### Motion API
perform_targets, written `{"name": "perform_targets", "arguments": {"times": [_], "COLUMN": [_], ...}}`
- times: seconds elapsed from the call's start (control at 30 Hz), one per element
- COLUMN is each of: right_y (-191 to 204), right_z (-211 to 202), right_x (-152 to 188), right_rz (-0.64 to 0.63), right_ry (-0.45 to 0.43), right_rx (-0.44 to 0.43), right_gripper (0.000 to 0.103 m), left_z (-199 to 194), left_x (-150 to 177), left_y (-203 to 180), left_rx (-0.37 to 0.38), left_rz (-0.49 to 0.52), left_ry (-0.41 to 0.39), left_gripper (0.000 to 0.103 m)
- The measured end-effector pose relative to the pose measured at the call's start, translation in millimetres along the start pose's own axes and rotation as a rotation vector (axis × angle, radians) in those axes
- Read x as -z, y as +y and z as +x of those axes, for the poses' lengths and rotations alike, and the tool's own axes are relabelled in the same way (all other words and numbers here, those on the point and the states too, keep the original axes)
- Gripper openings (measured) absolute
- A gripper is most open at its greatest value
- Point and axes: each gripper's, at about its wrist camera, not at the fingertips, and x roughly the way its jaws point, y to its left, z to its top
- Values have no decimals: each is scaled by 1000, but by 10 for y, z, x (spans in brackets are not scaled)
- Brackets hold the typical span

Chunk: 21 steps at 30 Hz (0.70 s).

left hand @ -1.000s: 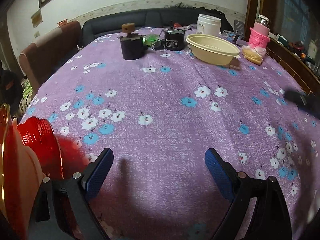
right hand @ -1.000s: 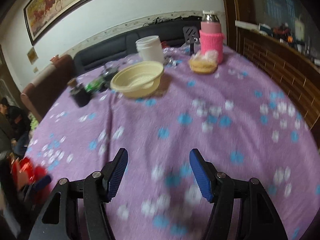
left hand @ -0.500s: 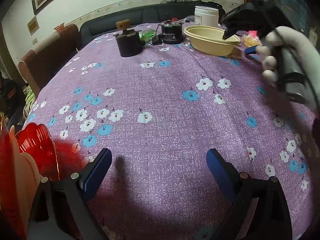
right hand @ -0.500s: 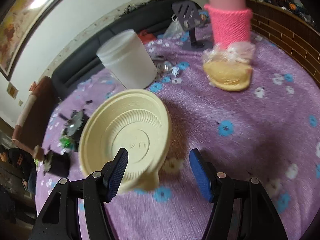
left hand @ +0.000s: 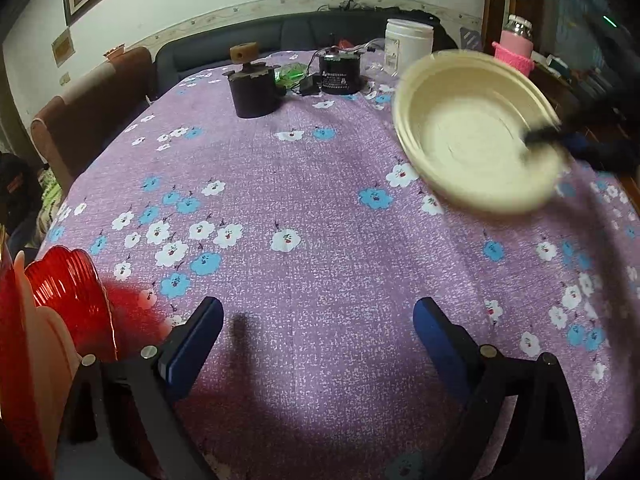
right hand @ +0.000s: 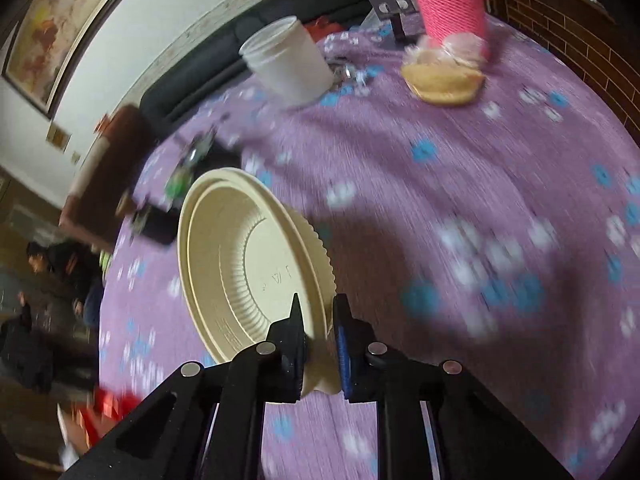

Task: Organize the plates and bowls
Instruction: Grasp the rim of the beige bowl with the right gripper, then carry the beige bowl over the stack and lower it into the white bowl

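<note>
A cream plastic bowl (right hand: 240,264) hangs tilted above the purple flowered tablecloth (left hand: 320,208). My right gripper (right hand: 318,320) has its jaws closing on the bowl's rim, and both pads press on it. In the left wrist view the same cream bowl (left hand: 476,132) is blurred at the right, with the right gripper (left hand: 560,140) a dark smear at its far rim. My left gripper (left hand: 316,328) stands open over bare cloth with nothing between its fingers. Red ribbed bowls (left hand: 68,292) and a peach plate (left hand: 44,352) stand stacked at its left.
At the table's far end stand a dark pot (left hand: 254,88), a black round device (left hand: 340,74), a white jar (left hand: 408,46) and a pink-sleeved bottle (left hand: 514,48). Bagged bread (right hand: 444,80) lies by the bottle. A brown chair (left hand: 92,108) and a seated person (right hand: 40,264) are at left.
The right gripper reached the cream bowl at the far end, shut on its rim and lifted it, tilted, toward the table's middle. The left gripper stayed where it was, open.
</note>
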Motion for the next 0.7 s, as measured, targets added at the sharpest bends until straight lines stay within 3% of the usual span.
{"name": "perform_targets", "arguments": {"times": [0.1, 0.17, 0.27, 0.4, 0.47, 0.57, 0.7], "right_y": [-114, -184, -221, -283, -314, -369, -378], "right_z": [-153, -202, -237, -107, -85, -101, -51], "right_x": [350, 501, 680, 774, 802, 848, 880], "right_rz": [3, 4, -19, -2, 6, -15, -65], "right_ry": [72, 66, -31, -141, -170, -226, -230], "right_rx": [-35, -44, -12, -23, -48, -89, -40], "right_gripper": [17, 17, 23, 23, 23, 23, 23], "left_z": [-42, -79, -115, -71, -102, -348, -606], "left_x": [-9, -11, 0, 18, 35, 27, -141], "left_y": [31, 55, 43, -80, -100, -126, -244], "left_rx": [44, 81, 105, 41, 29, 38, 72], "left_rz": [-18, -33, -37, 5, 6, -7, -4], "left_ry": [-10, -23, -39, -18, 13, -5, -73], "left_gripper": [96, 98, 101, 102, 102, 102, 102]}}
